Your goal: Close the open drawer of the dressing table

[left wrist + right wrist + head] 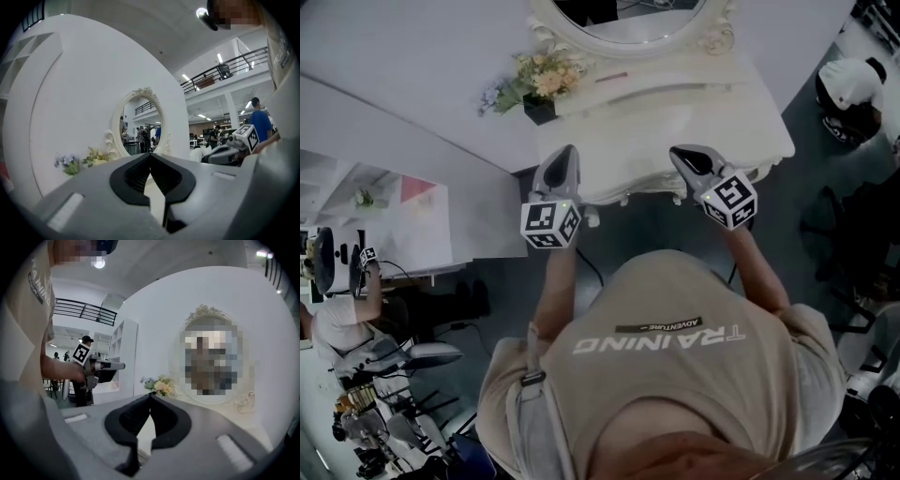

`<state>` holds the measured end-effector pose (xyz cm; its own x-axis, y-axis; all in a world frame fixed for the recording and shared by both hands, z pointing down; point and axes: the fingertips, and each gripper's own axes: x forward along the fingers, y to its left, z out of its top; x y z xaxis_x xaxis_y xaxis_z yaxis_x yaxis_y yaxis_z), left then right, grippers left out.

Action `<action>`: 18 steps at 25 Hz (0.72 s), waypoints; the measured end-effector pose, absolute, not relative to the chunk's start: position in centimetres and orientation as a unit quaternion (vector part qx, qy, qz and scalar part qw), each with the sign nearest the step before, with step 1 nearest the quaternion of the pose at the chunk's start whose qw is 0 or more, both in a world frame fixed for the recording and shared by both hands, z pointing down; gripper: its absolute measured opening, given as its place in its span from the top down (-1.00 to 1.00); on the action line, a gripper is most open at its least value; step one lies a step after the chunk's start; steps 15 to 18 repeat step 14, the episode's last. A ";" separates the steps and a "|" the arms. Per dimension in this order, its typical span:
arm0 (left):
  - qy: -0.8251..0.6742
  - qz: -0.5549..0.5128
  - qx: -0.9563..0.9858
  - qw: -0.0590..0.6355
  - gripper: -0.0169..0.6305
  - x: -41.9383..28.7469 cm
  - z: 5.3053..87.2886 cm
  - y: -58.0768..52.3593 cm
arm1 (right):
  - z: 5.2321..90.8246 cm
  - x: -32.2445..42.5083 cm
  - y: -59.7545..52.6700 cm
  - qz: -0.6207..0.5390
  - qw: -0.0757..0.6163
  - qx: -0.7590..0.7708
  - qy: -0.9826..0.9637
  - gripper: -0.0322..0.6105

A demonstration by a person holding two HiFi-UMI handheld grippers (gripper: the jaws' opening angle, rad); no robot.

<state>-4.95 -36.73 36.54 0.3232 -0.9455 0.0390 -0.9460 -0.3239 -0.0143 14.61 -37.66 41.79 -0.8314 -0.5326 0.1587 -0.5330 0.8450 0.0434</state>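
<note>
The left gripper (565, 156) and right gripper (680, 156) are each pinched closed on nothing, tips over the front edge of the dressing table (675, 112). Its drawer, probably beneath that overhang, cannot be made out.

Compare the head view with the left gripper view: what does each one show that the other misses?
Only the head view: the dressing table's front edge from above, the left tool's whole body and the person's shirt. Only the left gripper view: that tool's jaws, together with nothing between them, and ceiling lights. Both: the flowers, the mirror and the right tool.
</note>
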 end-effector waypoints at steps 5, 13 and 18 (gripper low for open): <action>-0.594 0.022 0.803 0.029 0.93 -6.1 38.6 -36.1 | 44.1 14.2 -36.7 0.008 0.088 0.270 -0.959 0.89; -0.594 0.056 0.803 0.007 0.93 -7.0 39.6 -36.3 | 43.3 13.0 -38.5 0.001 0.074 0.279 -0.958 0.89; -0.593 0.061 0.803 0.003 0.93 -7.0 39.6 -36.4 | 43.2 12.8 -38.7 0.001 0.074 0.278 -0.958 0.89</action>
